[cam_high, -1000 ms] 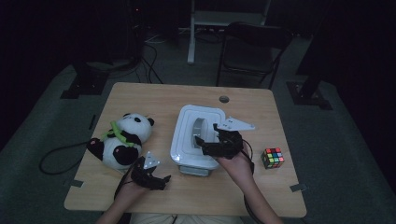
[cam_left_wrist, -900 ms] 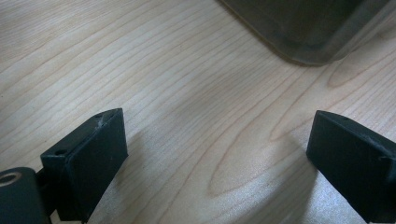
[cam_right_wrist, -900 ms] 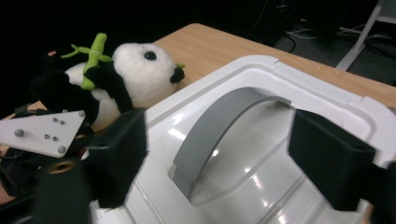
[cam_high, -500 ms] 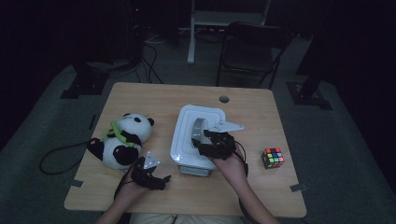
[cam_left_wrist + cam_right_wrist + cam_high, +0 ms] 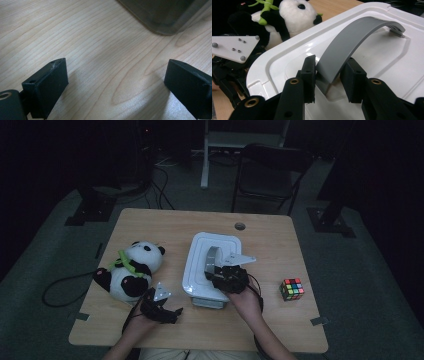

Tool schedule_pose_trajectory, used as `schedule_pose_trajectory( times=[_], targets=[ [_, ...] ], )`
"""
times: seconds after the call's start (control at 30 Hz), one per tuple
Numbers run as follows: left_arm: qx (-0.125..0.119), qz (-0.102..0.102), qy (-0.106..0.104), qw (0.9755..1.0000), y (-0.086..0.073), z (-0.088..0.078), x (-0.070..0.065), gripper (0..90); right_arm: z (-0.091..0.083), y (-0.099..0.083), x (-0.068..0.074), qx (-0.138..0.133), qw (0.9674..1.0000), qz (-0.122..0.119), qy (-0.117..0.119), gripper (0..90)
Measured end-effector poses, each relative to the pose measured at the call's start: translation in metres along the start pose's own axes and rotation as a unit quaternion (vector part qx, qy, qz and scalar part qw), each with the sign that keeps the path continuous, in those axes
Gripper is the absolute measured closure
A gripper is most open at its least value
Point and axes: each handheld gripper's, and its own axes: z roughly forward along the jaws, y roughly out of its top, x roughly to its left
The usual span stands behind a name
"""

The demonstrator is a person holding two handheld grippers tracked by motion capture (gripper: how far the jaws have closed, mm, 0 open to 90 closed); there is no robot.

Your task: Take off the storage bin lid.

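A white plastic box (image 5: 199, 270) with a lid (image 5: 374, 55) and an arched grey handle (image 5: 212, 256) stands in the middle of the wooden table (image 5: 280, 245). My right gripper (image 5: 216, 271) reaches over the box's near end. Its jaws have just been closing and its pads now press on the near end of the grey handle (image 5: 352, 42), right gripper (image 5: 328, 67). My left gripper (image 5: 161, 307) rests low over bare wood near the front edge. In the left gripper view the left gripper (image 5: 116, 72) stands open with nothing between its jaws.
A plush panda (image 5: 132, 270) lies left of the box, close to the left gripper (image 5: 234, 47). A Rubik's cube (image 5: 292, 289) sits at the right. A chair (image 5: 270, 175) stands beyond the table's far edge, and a cable (image 5: 55, 290) trails on the floor at left.
The right gripper has shifted left and down from the box's right side onto the grey handle, and its jaws have come together around it. The left gripper has stayed put.
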Motion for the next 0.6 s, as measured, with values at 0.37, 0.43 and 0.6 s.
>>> schedule_pose_trajectory(
  times=[0.37, 0.43, 0.6],
  targets=[
    [0.0, 0.001, 0.001, 1.0, 0.0, 0.0, 0.0, 5.7, -0.002, 0.006, 0.0, 0.007, 0.9998, 0.017, 0.01, 68.8],
    [0.002, 0.002, 0.0, 1.0, 0.0, 0.0, 0.0, 5.7, -0.004, 0.008, -0.001, 0.0, 0.9997, 0.021, 0.016, 68.8],
    [0.001, 0.002, 0.0, 1.0, 0.0, 0.0, 0.0, 5.7, -0.01, 0.013, -0.001, -0.016, 0.9995, 0.023, 0.018, 68.8]
  ],
)
